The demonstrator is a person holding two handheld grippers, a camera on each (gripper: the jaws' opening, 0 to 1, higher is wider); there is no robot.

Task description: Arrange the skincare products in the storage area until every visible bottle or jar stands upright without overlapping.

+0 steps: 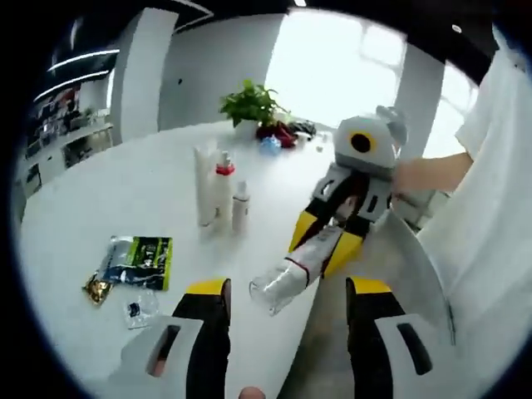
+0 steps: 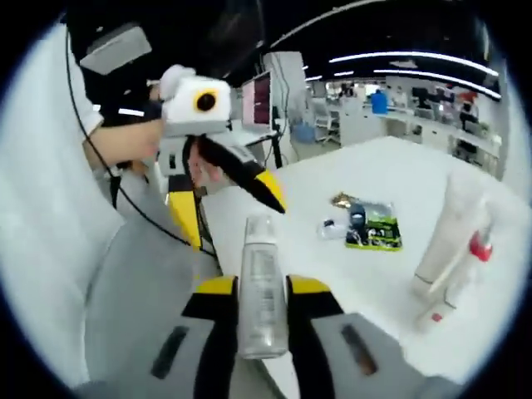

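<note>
My right gripper point(image 2: 263, 287) is shut on a clear plastic bottle point(image 2: 259, 249) with a printed label, its cap end pointing away from the camera. In the left gripper view the same bottle point(image 1: 283, 287) hangs tilted over the table's near edge, held by the right gripper point(image 1: 322, 241). My left gripper point(image 1: 288, 291) is open just short of the bottle with nothing between its jaws, and it appears as the left gripper point(image 2: 229, 208) in the right gripper view. A tall white tube point(image 1: 204, 187), a red-collared bottle point(image 1: 223, 184) and a small white bottle point(image 1: 241, 206) stand upright together on the table.
The white table point(image 1: 100, 208) also carries a green-and-black packet point(image 1: 141, 262) with small sachets beside it, and a potted plant point(image 1: 249, 104) at the far end. A person in white point(image 1: 499, 208) stands beside the table's curved edge. The tube point(image 2: 449, 233) and packet point(image 2: 374, 224) lie right of the held bottle.
</note>
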